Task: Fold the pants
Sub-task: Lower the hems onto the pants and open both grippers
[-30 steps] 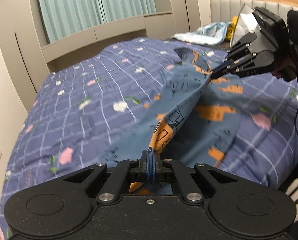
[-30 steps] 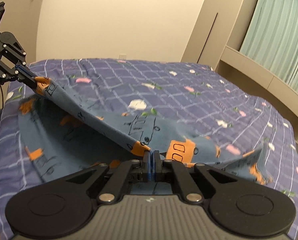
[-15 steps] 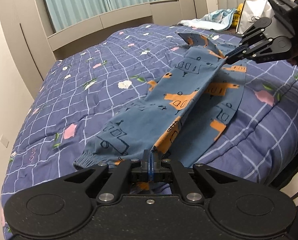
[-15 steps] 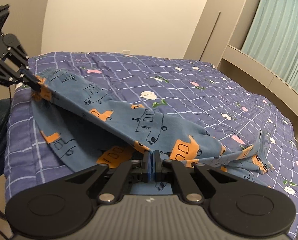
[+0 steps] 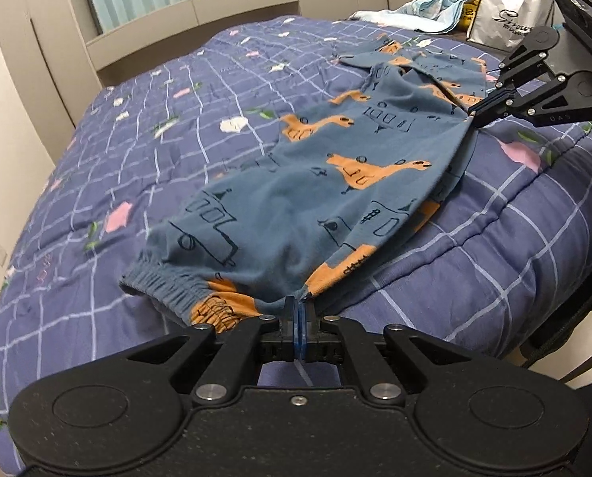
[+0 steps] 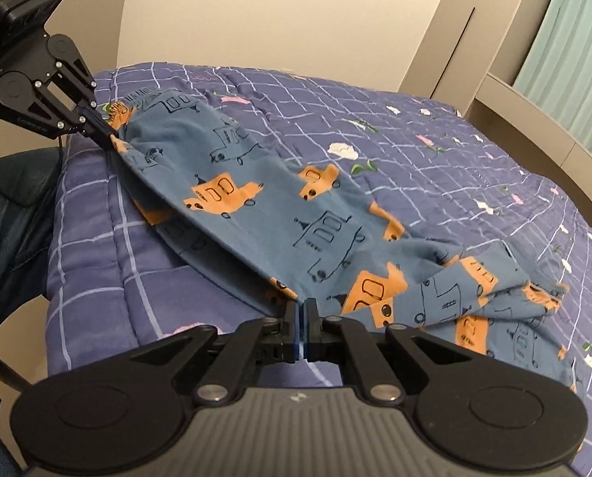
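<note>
Blue pants with orange and outlined vehicle prints lie lengthwise on the bed, one leg laid over the other; they also show in the right wrist view. My left gripper is shut on the pants' near edge by the elastic cuff. It also shows in the right wrist view. My right gripper is shut on the pants' near edge at the other end. It also shows in the left wrist view. The fabric edge runs taut between both grippers.
The bed has a purple checked quilt with flower prints. A white paper bag and light blue cloth lie at the headboard end. A beige window ledge and curtains run along the far side. A beige wall stands beyond the foot.
Both grippers have lowered and drawn the lifted leg toward the near edge. The pants, held up a second ago, now lie flat on the quilt with one leg over the other.
</note>
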